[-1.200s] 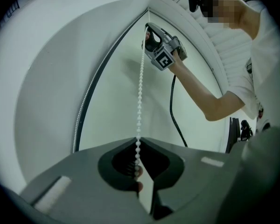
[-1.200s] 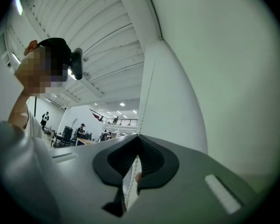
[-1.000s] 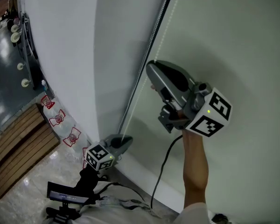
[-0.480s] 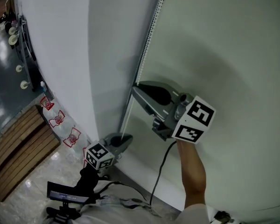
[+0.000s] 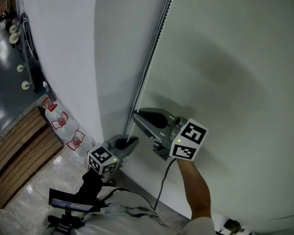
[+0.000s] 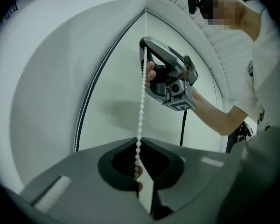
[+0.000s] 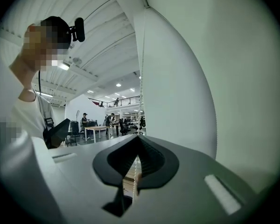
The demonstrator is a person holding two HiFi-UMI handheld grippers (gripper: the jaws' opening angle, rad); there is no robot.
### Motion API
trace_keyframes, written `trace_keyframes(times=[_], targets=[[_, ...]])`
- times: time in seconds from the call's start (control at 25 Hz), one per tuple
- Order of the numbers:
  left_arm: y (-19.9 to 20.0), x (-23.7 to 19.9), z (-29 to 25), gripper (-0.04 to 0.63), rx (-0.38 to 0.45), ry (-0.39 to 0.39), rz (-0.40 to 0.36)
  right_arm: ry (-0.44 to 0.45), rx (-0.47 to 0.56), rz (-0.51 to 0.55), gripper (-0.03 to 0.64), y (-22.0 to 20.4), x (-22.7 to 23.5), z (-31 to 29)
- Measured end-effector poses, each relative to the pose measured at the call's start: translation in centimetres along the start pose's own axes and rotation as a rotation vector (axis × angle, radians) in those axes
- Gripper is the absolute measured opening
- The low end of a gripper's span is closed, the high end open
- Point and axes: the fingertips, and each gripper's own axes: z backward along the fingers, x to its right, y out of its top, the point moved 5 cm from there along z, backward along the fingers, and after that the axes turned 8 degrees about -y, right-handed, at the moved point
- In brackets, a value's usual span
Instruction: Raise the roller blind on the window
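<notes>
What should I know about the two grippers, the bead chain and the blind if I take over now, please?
Left gripper: shut on the bead chain, low down.
Right gripper: shut on the same chain, just above it.
Roller blind: hangs down past both grippers.
Done: both grips taken.
Left: probably pull the chain hand over hand until the blind is up.

Floor [image 5: 34, 190]: a pale, glossy surface is filling the lower left of the head view and reflecting light.
Darker floor [image 5: 2, 82]: a grey, shiny stretch is running up the left edge.
Wooden slats [image 5: 17, 155]: a brown slatted panel is lying diagonally on the floor at the left edge.
Red-and-white pieces [image 5: 61, 123]: three are sitting in a row where the floor is meeting the curved white wall [image 5: 63, 58]; what they are is unclear.
</notes>
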Motion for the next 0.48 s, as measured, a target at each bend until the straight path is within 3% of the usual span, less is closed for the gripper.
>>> trace_keyframes(times=[0.48], targets=[[0.5, -0.4, 0.1, -0.002, -0.007, 0.01, -0.018, 0.007, -0.076, -0.08, 0.003, -5.8, -0.5, -0.8]])
